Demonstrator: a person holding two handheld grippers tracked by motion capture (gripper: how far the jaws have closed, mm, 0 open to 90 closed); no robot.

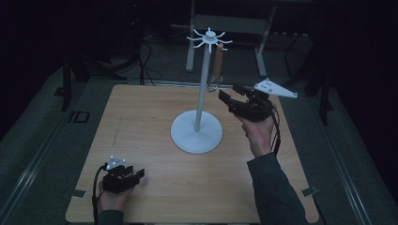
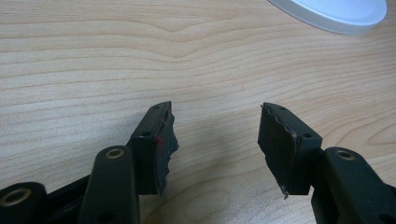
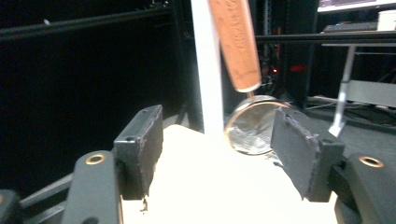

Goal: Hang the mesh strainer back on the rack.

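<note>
Now the right gripper (image 1: 231, 99) is held open beside the strainer (image 3: 250, 122) hung on the stand (image 1: 202, 89); a clumsy nudge could unhook it. Left gripper (image 1: 136, 175) is rested open.

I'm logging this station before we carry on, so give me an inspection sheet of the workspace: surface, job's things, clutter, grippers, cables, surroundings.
Surface: light wooden table, bare apart from the stand.
Job's things: white hook stand on its round base mid-table; a wooden-handled strainer hangs from a hook beside the pole.
Clutter: nothing seen.
Grippers: left gripper open, low over the table near the front-left corner; right gripper open, raised toward the strainer's round metal head, not touching it.
Cables: one trails from each gripper along the wrist; loose cables on the floor beyond the table.
Surroundings: dark room, metal frame legs behind.
</note>
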